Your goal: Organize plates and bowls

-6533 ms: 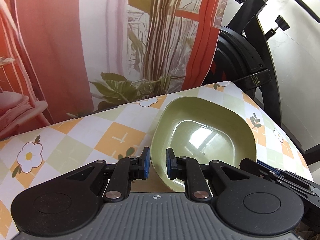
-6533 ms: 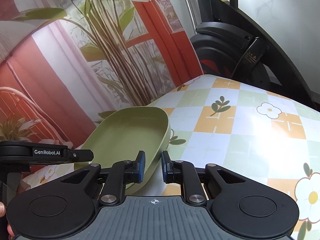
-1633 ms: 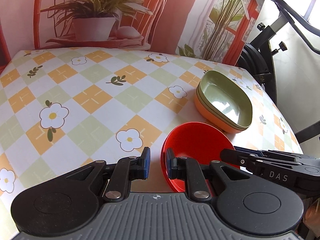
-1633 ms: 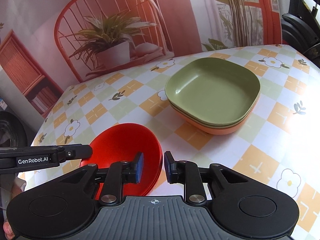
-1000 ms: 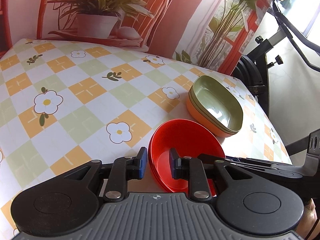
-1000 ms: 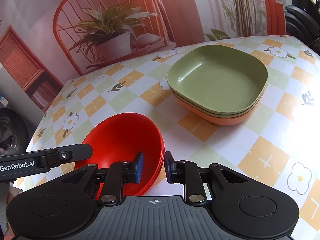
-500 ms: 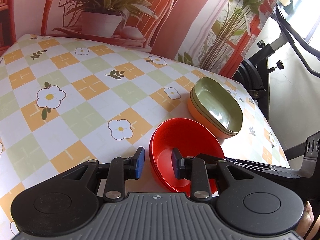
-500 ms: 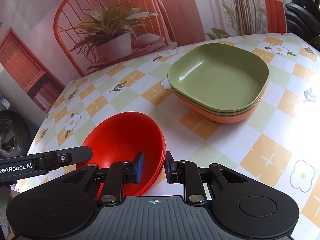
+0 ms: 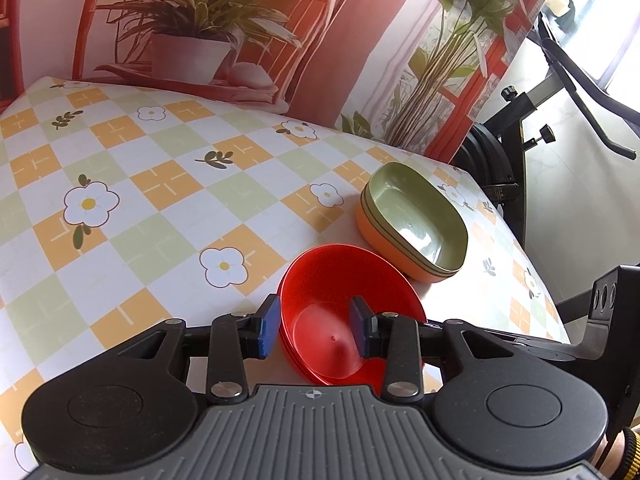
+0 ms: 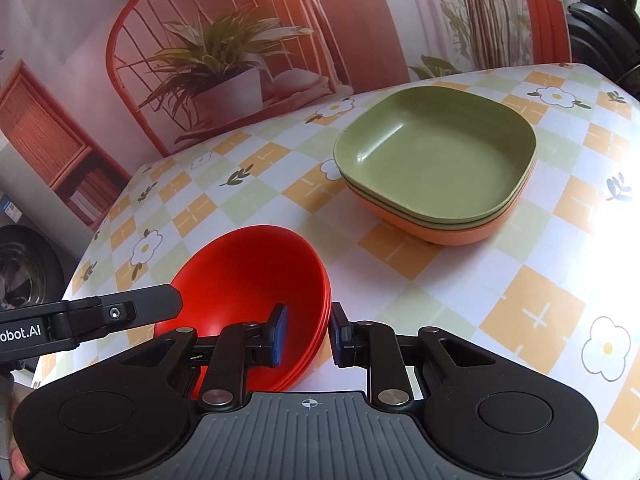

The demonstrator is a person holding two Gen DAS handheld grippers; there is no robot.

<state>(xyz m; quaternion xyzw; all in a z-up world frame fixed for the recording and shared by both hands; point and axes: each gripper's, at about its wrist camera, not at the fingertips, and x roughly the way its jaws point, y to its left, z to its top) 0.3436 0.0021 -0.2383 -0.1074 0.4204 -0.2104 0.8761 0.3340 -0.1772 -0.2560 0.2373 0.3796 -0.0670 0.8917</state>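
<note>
Left wrist view: the left gripper [image 9: 314, 326] stands spread, straddling the rim of the stacked red bowls [image 9: 340, 312] on the table [image 9: 160, 208]. The right gripper [image 10: 306, 330] likewise straddles their rim, jaws apart. Square plate stack [image 9: 416, 220] sits at 1 o'clock.

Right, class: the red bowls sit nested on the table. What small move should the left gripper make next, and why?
Probably draw the left gripper back, clear of the red bowls. Its jaws stand open astride the near rim, gripping nothing, and the bowls sit nested beside the stacked plates, so the placing looks done.
</note>
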